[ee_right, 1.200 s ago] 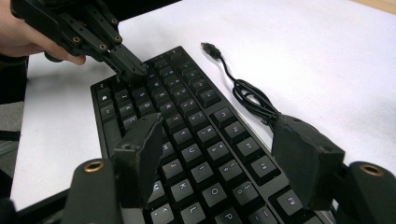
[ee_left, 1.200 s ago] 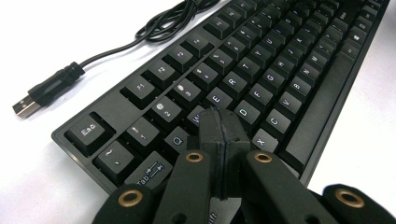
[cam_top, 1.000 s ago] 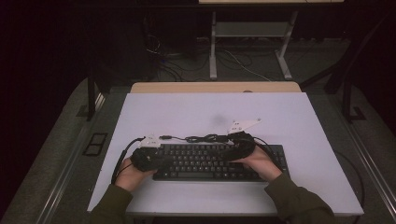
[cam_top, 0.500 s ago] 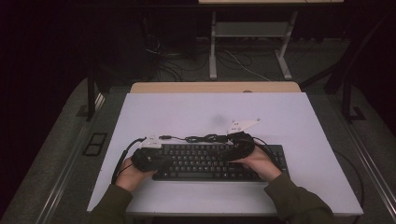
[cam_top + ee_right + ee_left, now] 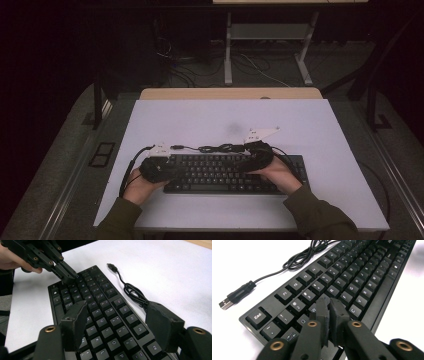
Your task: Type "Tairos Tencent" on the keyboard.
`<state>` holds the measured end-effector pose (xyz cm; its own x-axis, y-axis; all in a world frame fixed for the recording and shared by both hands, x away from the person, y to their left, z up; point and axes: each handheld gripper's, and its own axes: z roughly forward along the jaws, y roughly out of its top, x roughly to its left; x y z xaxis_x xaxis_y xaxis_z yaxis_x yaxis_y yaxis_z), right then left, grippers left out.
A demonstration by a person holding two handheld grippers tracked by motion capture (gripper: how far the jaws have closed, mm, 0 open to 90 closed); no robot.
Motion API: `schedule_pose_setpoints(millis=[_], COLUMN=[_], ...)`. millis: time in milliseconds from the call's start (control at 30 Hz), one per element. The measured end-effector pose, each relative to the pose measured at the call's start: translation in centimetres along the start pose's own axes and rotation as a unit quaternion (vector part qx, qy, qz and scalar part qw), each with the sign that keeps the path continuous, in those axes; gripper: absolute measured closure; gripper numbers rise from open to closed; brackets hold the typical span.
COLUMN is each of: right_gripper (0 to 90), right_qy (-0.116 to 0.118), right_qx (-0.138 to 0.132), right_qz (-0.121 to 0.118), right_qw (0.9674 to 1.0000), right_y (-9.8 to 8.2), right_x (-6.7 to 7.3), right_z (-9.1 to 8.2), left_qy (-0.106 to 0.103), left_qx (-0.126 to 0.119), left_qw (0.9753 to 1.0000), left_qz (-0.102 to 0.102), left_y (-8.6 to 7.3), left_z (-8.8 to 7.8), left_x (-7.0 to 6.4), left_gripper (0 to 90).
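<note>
Keyboard [image 5: 227,173] lay lengthwise beneath both my hands, my left gripper [image 5: 329,305], jaws nearly together and empty, poised over its W/E keys while my right gripper [image 5: 117,322] gaped wide above its right half.

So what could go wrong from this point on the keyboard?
The left gripper has its jaws shut, tips over crowded keys on the keyboard, so it might press two at once. The right gripper hangs open above the keys and could bump one. The loose cable might snag.
</note>
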<state>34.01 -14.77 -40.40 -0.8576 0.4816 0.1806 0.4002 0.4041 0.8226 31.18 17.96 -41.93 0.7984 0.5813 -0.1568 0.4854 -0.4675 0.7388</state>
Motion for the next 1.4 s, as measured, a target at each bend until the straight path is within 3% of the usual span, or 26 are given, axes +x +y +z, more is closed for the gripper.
schedule_pose_setpoints(millis=[567, 1000, 1133, 1400], right_gripper=[33.1, 34.5, 35.2, 36.0], right_qy=[-0.002, -0.004, -0.006, -0.007], right_qx=[0.002, -0.001, -0.002, -0.002], right_qz=[0.003, 0.006, 0.008, 0.009], right_qw=[1.0000, 1.0000, 0.9999, 0.9999], right_y=[0.0, 0.0, 0.0, 0.0], right_x=[-0.1, -0.4, -0.5, -0.5], right_z=[0.0, -0.2, -0.2, -0.3], left_qy=[0.001, 0.010, 0.015, 0.017], left_qx=[-0.031, -0.048, -0.048, -0.048], left_qw=[0.9995, 0.9987, 0.9987, 0.9986], left_qz=[0.002, 0.015, 0.012, 0.010], left_y=[0.9, 1.1, 1.2, 1.2], left_z=[0.4, 1.5, 1.6, 1.6], left_x=[-0.6, -1.3, -1.4, -1.4], left_gripper=[43.6, 4.2, 0.0, 0.0])
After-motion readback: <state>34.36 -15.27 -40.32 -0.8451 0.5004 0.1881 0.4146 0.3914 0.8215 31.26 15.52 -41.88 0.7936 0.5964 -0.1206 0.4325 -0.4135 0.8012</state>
